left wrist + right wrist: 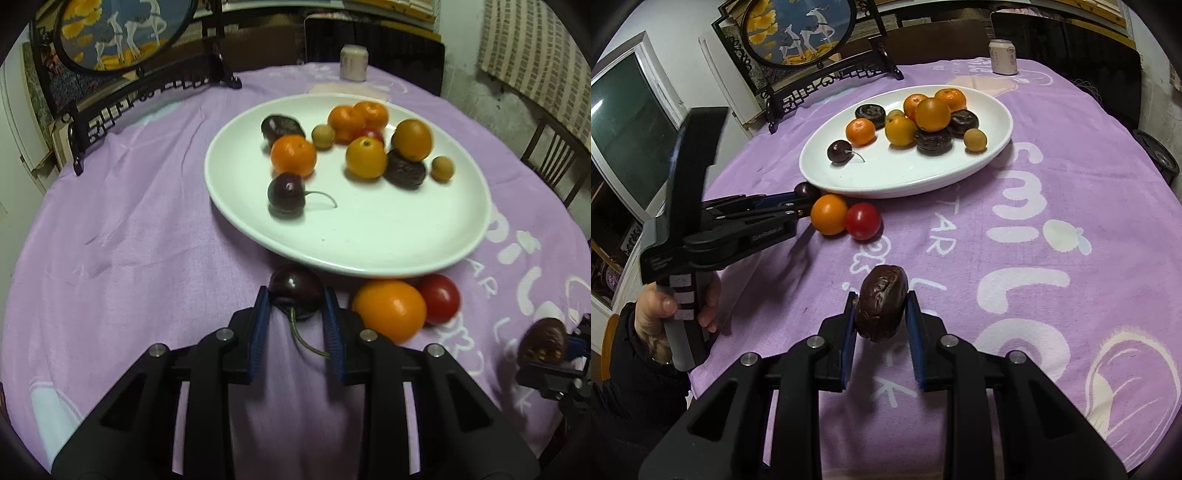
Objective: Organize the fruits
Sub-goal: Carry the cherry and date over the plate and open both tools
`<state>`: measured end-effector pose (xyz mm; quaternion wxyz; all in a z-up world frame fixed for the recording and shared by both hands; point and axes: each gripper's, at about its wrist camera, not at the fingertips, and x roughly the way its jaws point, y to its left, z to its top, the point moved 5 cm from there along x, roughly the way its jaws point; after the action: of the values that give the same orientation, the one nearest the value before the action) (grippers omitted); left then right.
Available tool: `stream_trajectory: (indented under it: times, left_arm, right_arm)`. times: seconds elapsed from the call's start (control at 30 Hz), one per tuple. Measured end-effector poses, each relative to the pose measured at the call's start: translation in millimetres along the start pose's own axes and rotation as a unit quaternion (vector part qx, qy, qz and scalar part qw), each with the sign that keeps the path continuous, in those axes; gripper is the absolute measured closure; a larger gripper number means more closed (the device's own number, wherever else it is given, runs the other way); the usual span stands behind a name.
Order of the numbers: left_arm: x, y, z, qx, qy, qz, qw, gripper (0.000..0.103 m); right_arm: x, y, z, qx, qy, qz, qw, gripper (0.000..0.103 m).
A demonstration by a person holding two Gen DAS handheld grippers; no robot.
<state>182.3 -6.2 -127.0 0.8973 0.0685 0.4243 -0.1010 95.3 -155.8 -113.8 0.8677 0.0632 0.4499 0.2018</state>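
The left gripper (pixel 296 295) has its blue-padded jaws closed against a glossy dark red cherry (pixel 295 290) at the near rim of the oval white plate (pixel 369 236); its green stem trails back between the jaws. Just right sit a round orange fruit (pixel 389 309) and a red cherry tomato (pixel 439 298), touching. The right gripper (pixel 881 306) pinches a wrinkled dark brown dried fruit (pixel 882 306); whether this fruit is lifted off the purple printed tablecloth (pixel 1015 206) is unclear. On the plate, oranges, dark wrinkled fruits, small tan fruits and another cherry (pixel 286 192) cluster, some overlapping. The left view is motion-blurred.
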Motion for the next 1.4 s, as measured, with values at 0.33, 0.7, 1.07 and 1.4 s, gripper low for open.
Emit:
stream_trajectory:
  times: [0.33,0.7,1.07,1.4]
  left_arm:
    - [-75,-22,-10,-0.022,-0.049,-0.066,0.9963,0.074]
    - [-42,-2,83,-0.064,-0.047,-0.019,0.9967,0.073]
    - [29,21,107,-0.112,-0.001,-0.025,0.9933,0.073]
    - [21,13,108,-0.101,-0.022,-0.016,0.9945,0.032]
  right_arm:
    - [-7,8,15,-0.019,-0.019,0.001,1.0,0.077]
    - [7,5,112,-0.051,-0.055,-0.031,0.997,0.077]
    - [75,-6,140,-0.049,-0.002,-0.012,0.999,0.077]
    - [66,-5,138,-0.07,-0.045,-0.046,0.995,0.045]
